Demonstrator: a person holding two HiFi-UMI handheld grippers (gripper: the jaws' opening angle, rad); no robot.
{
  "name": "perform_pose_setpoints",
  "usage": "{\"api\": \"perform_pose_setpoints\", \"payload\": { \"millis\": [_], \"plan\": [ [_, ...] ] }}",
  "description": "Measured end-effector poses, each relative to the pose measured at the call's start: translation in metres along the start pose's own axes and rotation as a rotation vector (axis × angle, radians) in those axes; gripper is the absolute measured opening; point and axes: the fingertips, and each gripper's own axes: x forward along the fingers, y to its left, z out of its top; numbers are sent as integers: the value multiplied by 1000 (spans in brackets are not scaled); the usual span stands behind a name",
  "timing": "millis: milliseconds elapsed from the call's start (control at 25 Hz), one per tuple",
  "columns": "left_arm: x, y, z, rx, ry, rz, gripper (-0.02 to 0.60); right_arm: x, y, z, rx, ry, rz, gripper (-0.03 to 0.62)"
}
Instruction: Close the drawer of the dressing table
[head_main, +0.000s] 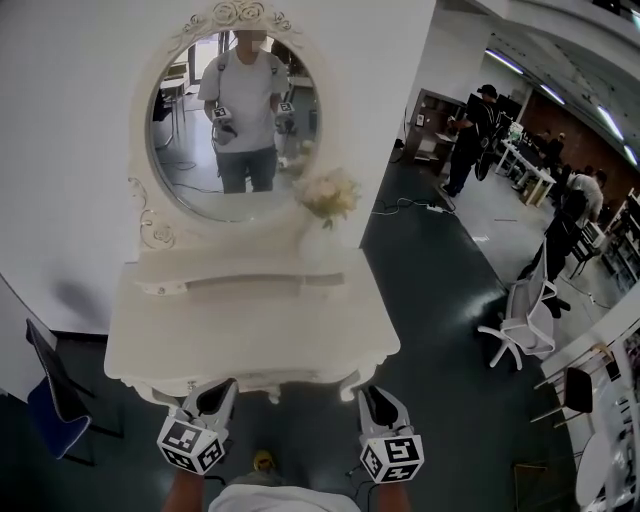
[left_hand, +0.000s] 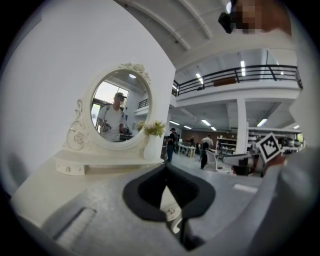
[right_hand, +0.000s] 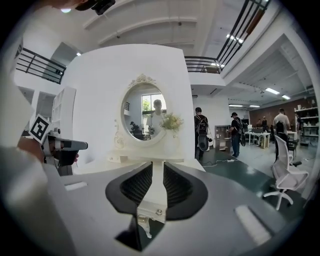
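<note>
A white dressing table (head_main: 240, 330) with an oval mirror (head_main: 235, 120) stands before me. Its front apron with the drawer front (head_main: 262, 379) faces my two grippers, and I cannot tell how far the drawer stands out. My left gripper (head_main: 222, 388) hangs just before the front edge at the left, its jaws meeting at the tips (left_hand: 166, 170). To the right, the right gripper (head_main: 368, 395) hovers by the front corner with a narrow gap between its jaws (right_hand: 157, 167) and nothing in it. A small metal knob (right_hand: 157, 212) on the white front shows low between the right jaws, and a knob (left_hand: 171, 211) below the left jaws.
A white vase of pale flowers (head_main: 328, 200) stands on the raised back shelf (head_main: 250, 275), which has a small knobbed drawer (head_main: 165, 288). A blue chair (head_main: 50, 400) is at the table's left. A white office chair (head_main: 525, 320) and several people are to the right.
</note>
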Motion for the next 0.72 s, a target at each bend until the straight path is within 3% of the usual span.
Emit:
{"api": "perform_pose_setpoints", "payload": {
  "millis": [240, 720],
  "plan": [
    [12, 29, 0, 3, 9, -38, 0, 23, 3, -2, 13, 29, -64, 68],
    [45, 52, -8, -5, 37, -59, 0, 71, -2, -8, 8, 51, -51, 69]
  ]
}}
